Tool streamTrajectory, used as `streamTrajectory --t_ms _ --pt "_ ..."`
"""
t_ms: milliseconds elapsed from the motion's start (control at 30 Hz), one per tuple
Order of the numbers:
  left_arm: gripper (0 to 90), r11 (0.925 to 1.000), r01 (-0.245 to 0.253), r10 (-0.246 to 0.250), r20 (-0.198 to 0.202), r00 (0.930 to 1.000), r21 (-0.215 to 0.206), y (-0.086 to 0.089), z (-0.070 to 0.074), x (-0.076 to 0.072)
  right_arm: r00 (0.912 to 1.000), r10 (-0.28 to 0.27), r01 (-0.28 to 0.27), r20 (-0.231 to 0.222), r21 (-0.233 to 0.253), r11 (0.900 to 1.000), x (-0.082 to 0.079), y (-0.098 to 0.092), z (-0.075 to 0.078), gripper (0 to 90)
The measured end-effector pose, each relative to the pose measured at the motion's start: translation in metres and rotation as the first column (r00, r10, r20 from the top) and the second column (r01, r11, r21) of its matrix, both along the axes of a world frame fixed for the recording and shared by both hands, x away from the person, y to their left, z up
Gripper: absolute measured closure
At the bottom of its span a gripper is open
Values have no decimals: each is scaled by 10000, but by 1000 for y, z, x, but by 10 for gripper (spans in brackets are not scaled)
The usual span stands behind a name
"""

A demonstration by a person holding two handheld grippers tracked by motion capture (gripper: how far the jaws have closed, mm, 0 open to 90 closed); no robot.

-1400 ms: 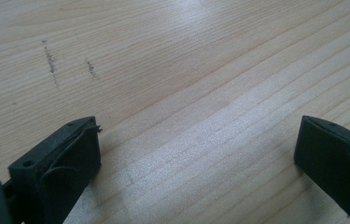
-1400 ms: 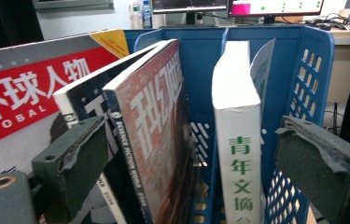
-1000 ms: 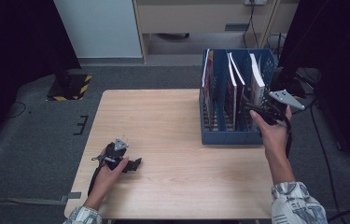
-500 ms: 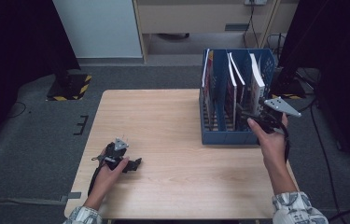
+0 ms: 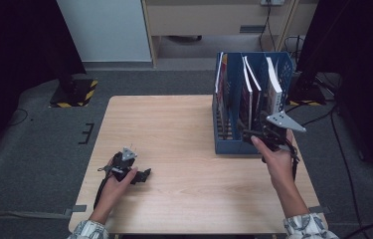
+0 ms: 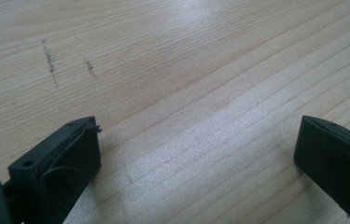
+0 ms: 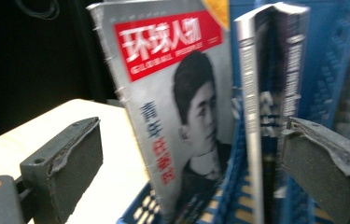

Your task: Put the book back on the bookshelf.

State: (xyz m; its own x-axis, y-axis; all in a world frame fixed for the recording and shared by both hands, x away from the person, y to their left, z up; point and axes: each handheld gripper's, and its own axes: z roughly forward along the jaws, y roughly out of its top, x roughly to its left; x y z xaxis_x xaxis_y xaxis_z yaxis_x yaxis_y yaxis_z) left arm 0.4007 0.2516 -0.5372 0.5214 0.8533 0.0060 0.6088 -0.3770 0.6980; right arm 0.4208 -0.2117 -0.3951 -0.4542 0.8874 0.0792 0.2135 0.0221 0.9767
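Observation:
A blue file rack (image 5: 233, 147) stands at the table's right back and holds several upright magazines (image 5: 272, 89). A hand holds my right gripper (image 5: 252, 135) at the rack's near right corner. In the right gripper view this gripper (image 7: 191, 140) is open. A magazine (image 7: 172, 93) with a red title block and a portrait stands beyond the gap, and no pad touches it. A second, thinner magazine (image 7: 256, 93) stands edge-on beside it, against the rack's wall (image 7: 322, 70). My left gripper (image 5: 144, 175) rests low at the table's near left, open over bare wood (image 6: 196, 144).
The light wooden table (image 5: 184, 129) has free room in its middle and left. On the grey floor beyond its left back corner is a black-and-yellow striped base (image 5: 72, 92). Cables (image 5: 340, 149) trail on the floor to the right.
The right gripper has come down and back towards the near side, from beside the rightmost magazine to the rack's near right corner. The left gripper has not moved.

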Motion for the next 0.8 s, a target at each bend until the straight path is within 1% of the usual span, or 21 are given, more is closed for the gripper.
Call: streamTrajectory --t_ms 233,333,400,433,500,567,667,733,800 --pt "0 10000 3 -3 -11 10000 -12 0 0 0 9984 445 -442 -351 90 9990 -2 15 -8 60" --pt "0 10000 3 -3 -11 10000 -9 0 0 0 9964 731 -723 -436 180 9972 -5 24 -11 60" --pt "0 10000 0 0 -12 10000 -14 0 0 0 9945 942 -936 -459 151 9955 -8 31 -15 60" --pt "0 10000 -1 1 -10 10000 -15 0 0 0 9925 1108 -1105 -507 95 9938 -9 35 -18 60" --pt "0 10000 2 -2 -9 10000 -9 0 0 0 9899 1277 -1272 -618 123 9918 -10 42 -23 61" --pt "0 10000 12 -12 -10 10000 -10 0 0 0 9859 1465 -1469 -802 19 9892 -11 49 -27 63" --pt "0 10000 31 -31 -15 10000 -6 -1 0 0 9800 1750 -1771 -944 -149 9841 -15 59 -32 65" --pt "0 10000 30 -30 -11 10000 -7 -1 0 0 9767 1886 -1923 -1025 -273 9810 -17 66 -36 66" --pt "0 10000 23 -23 -13 10000 -8 -1 0 0 9739 1975 -2019 -1115 -292 9790 -18 69 -38 66"
